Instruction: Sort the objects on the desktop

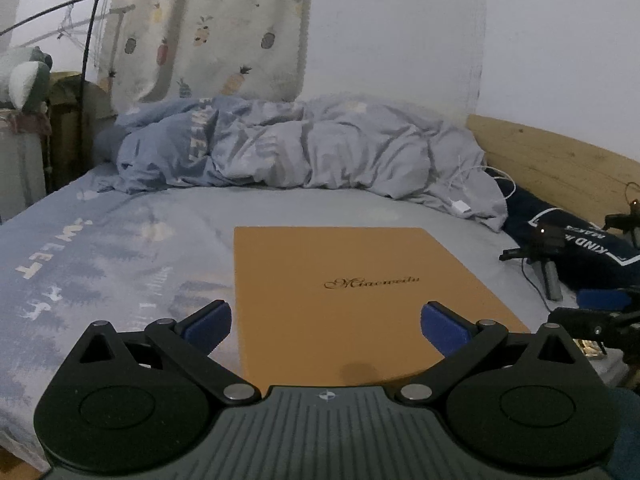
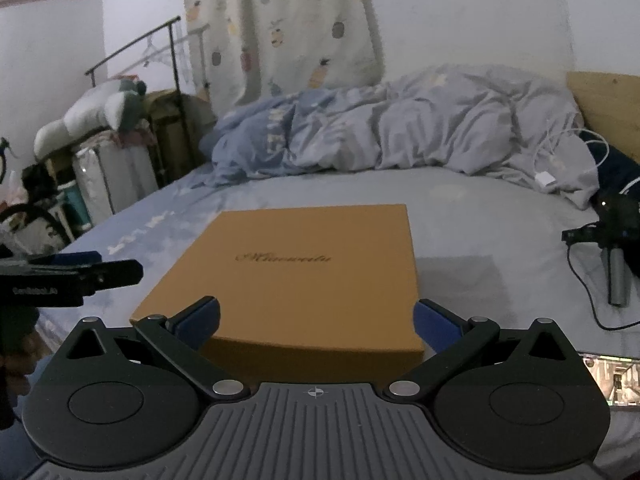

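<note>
Orange box (image 1: 352, 300) flat on the bed sheet (image 1: 120, 248), lid up, script lettering on top. Sits near the front edge of the bed, just ahead of both grippers.

Left gripper (image 1: 326, 320) spread wide, nothing between the blue pads (image 1: 210, 320). Hovers over the near left part of the box; contact can't be confirmed from this angle. Left pad off the box's left edge, right pad over the lid.

Right gripper (image 2: 316, 320) also spread wide, holding nothing. Straddles the near right corner of the box (image 2: 304, 272): left pad (image 2: 200, 320) in front of the near side, right pad just off the right edge. Touching or not, can't tell.

Left gripper seen in the right wrist view too (image 2: 96, 270), level with the box's left side.

Behind the box: crumpled blue-grey duvet (image 1: 296, 148) against the wall, pineapple-print curtain (image 1: 208, 28) above. White charger cable (image 2: 560, 160) on the duvet's right end. Dark pillow (image 1: 580, 248) by the wooden headboard (image 1: 552, 160). Small tripod (image 2: 612, 256) with black cable on the sheet, well right of the box.
</note>
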Action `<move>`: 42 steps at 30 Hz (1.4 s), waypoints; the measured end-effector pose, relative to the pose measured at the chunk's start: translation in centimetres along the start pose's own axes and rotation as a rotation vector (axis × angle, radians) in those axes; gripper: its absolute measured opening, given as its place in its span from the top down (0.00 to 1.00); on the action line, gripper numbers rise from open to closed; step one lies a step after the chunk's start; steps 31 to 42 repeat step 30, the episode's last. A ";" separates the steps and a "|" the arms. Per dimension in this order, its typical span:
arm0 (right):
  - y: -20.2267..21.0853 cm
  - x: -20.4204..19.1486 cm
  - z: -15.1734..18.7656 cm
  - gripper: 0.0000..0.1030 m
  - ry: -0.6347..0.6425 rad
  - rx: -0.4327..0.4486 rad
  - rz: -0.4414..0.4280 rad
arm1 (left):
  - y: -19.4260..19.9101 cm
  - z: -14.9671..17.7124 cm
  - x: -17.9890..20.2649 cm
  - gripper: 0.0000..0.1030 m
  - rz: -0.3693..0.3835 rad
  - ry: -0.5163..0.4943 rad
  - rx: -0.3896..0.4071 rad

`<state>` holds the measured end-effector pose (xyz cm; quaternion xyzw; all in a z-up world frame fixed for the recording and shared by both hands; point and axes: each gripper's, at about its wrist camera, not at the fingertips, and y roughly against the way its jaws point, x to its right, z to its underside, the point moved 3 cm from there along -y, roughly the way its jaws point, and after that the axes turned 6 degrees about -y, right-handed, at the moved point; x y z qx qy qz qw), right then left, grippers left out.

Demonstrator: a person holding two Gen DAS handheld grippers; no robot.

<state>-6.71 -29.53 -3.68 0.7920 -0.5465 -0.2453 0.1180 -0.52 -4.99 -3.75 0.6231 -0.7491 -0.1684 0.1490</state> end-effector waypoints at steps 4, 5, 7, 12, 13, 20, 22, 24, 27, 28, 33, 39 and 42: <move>0.0 0.0 -0.1 0.00 -0.004 0.002 -0.001 | -0.2 0.2 -0.1 0.00 0.003 0.012 -0.016; 0.0 0.0 -0.1 0.00 -0.007 0.003 -0.001 | -0.3 0.3 -0.1 0.00 0.002 0.011 -0.020; 0.0 0.1 -0.1 0.00 -0.010 0.004 0.001 | -0.3 0.3 0.2 0.00 -0.008 -0.019 -0.015; 0.0 0.3 -0.2 0.00 -0.023 0.006 0.002 | -0.2 0.5 0.8 0.00 -0.017 -0.055 -0.007; 0.0 0.4 -0.2 0.00 -0.025 0.006 0.003 | -0.2 0.5 0.9 0.00 -0.019 -0.057 -0.010; -0.1 0.9 -0.1 0.00 -0.035 0.013 0.035 | -0.7 0.7 0.8 0.00 -0.035 -0.079 -0.045; -0.1 1.1 -0.1 0.00 -0.046 0.015 0.037 | -0.7 0.7 0.7 0.00 -0.039 -0.075 -0.047; -0.1 1.3 -0.1 0.00 -0.057 0.015 0.038 | -0.8 0.7 0.6 0.00 -0.036 -0.071 -0.052; -0.2 1.5 0.0 0.00 -0.061 0.015 0.049 | -0.7 0.7 0.8 0.00 -0.037 -0.088 -0.046; -0.2 1.5 0.1 0.00 -0.062 0.012 0.050 | -0.7 0.7 0.9 0.00 -0.036 -0.094 -0.044; -0.3 1.6 0.1 0.00 -0.064 0.008 0.051 | -0.8 0.7 0.8 0.00 -0.043 -0.083 -0.043; -0.3 1.6 0.1 0.00 -0.064 0.008 0.051 | -0.8 0.7 0.8 0.00 -0.043 -0.083 -0.043; -0.3 1.6 0.1 0.00 -0.064 0.008 0.051 | -0.8 0.7 0.8 0.00 -0.043 -0.083 -0.043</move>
